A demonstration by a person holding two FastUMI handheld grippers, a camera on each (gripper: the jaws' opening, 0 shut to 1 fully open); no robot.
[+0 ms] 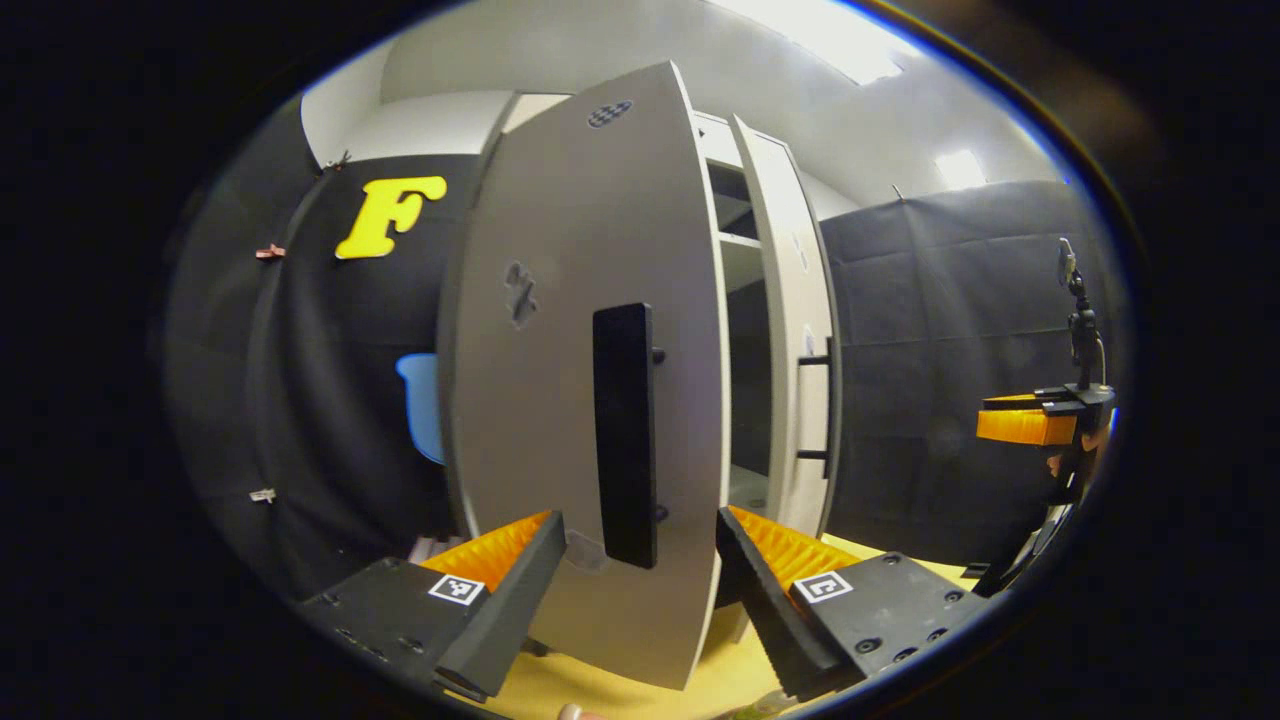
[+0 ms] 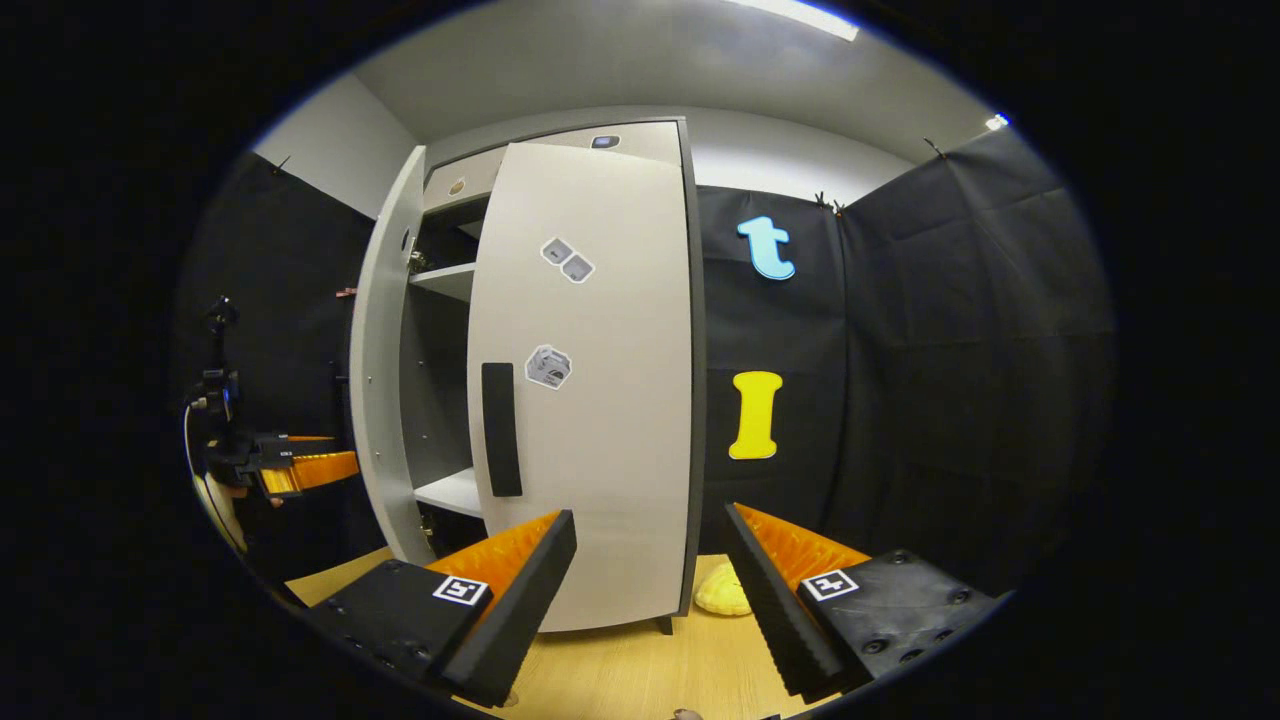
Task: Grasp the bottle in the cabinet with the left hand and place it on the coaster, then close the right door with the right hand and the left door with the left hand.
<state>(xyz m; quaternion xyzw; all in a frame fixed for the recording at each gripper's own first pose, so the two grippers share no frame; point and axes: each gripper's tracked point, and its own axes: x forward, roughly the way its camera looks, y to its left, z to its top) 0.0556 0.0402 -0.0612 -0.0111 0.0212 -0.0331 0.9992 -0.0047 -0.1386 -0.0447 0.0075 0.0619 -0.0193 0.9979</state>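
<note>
As I looked along the left gripper (image 1: 640, 580), its fingers were spread apart with nothing between them, pointed at the cabinet's left door (image 1: 590, 380), which stood partly open with its dark handle (image 1: 625, 435) straight ahead. I could not tell whether either finger touched the door. Past that door's edge I saw a slice of the cabinet's inside with its shelves (image 1: 738, 240), and beyond it the right door (image 1: 795, 330), also ajar. Far off to the right, the other gripper (image 1: 1030, 420) hung in front of the black cloth wall.

From the right gripper view, the right gripper (image 2: 650, 590) was likewise released and empty, held back from the right door (image 2: 590, 390), which was swung most of the way shut. The left door (image 2: 380, 370) stood open beside it, shelves (image 2: 450, 280) showing between them. A pale yellow thing (image 2: 722, 592) lay on the wooden table (image 2: 640, 670) near the cabinet's foot. I could not make out the bottle or the coaster.
</note>
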